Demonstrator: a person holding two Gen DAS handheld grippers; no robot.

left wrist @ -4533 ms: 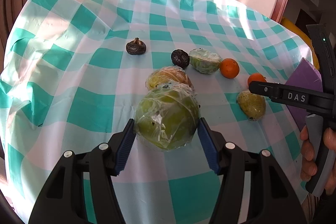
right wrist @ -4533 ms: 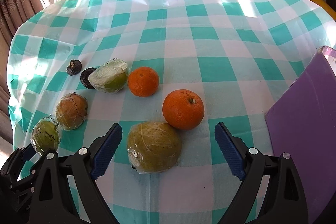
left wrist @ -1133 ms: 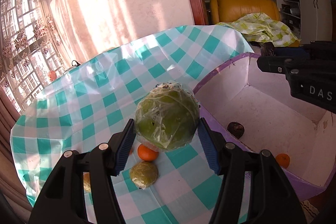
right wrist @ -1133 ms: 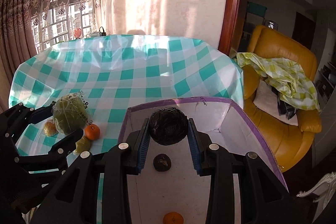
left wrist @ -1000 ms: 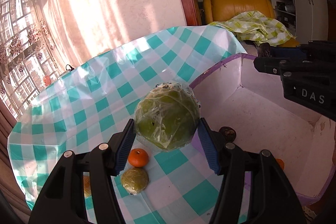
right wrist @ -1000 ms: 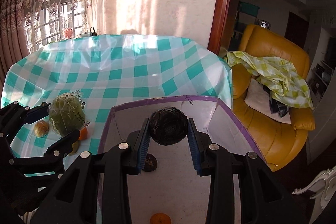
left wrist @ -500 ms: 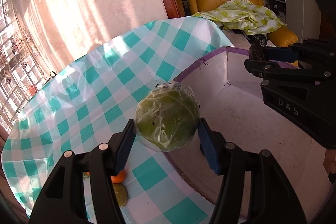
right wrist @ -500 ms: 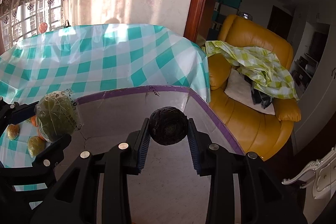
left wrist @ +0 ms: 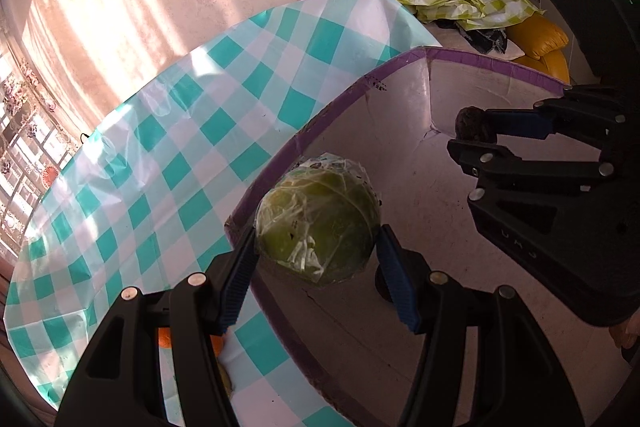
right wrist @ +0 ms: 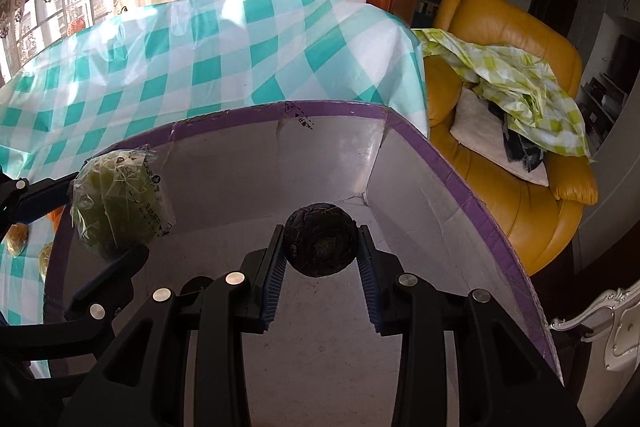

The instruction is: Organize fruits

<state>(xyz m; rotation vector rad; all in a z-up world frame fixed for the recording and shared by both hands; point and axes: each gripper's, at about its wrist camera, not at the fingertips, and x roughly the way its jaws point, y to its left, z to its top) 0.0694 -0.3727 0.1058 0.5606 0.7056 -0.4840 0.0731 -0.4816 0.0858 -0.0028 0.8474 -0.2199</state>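
Observation:
My left gripper [left wrist: 316, 259] is shut on a plastic-wrapped green fruit [left wrist: 316, 223] and holds it over the near left edge of the purple-rimmed cardboard box [left wrist: 472, 61]. My right gripper [right wrist: 320, 247] is shut on a dark round fruit [right wrist: 320, 243] and holds it above the box floor near the far corner. The right gripper also shows in the left wrist view [left wrist: 476, 131], and the wrapped green fruit in the right wrist view [right wrist: 116, 203]. A dark fruit [left wrist: 382, 283] lies on the box floor, partly hidden behind my left finger.
The box [right wrist: 460, 187] stands at the right end of a table with a teal-and-white checked cloth [left wrist: 180, 131]. An orange [left wrist: 164, 339] and wrapped fruits [right wrist: 16, 237] lie on the cloth left of the box. A yellow armchair [right wrist: 520, 131] stands beyond the table.
Both grippers have moved further over the box with their fruits still held. The view has swung right, so the loose fruits on the cloth have slid toward the lower left.

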